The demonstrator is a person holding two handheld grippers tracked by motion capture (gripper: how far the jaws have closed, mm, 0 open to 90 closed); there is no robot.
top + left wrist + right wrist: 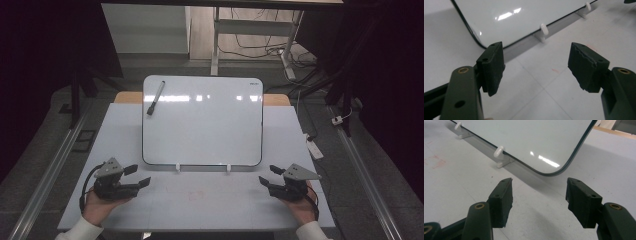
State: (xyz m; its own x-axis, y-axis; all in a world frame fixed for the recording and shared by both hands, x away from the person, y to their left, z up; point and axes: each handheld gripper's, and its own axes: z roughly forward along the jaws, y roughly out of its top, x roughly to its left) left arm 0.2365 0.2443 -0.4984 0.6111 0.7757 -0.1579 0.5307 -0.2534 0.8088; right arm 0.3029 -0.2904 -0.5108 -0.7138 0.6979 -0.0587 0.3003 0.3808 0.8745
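Observation:
A white board (202, 120) leans on two small white stands (177, 167) in the middle of the table. A dark marker (155, 98) sticks to its upper left corner. My left gripper (136, 176) rests on the table at the front left, open and empty, facing the board's lower left corner (480, 43). My right gripper (269, 176) rests at the front right, open and empty, facing the board's lower right corner (554, 171). In the left gripper view the left gripper (536, 67) has bare table between its jaws; so has the right gripper (539, 195) in its own view.
The white tabletop (200, 200) carries a faint red square mark (196, 194) in front of the board. Beyond the table stand a metal desk frame (216, 40) and loose cables (270, 50) on the floor. A power strip (315, 148) lies off the right edge.

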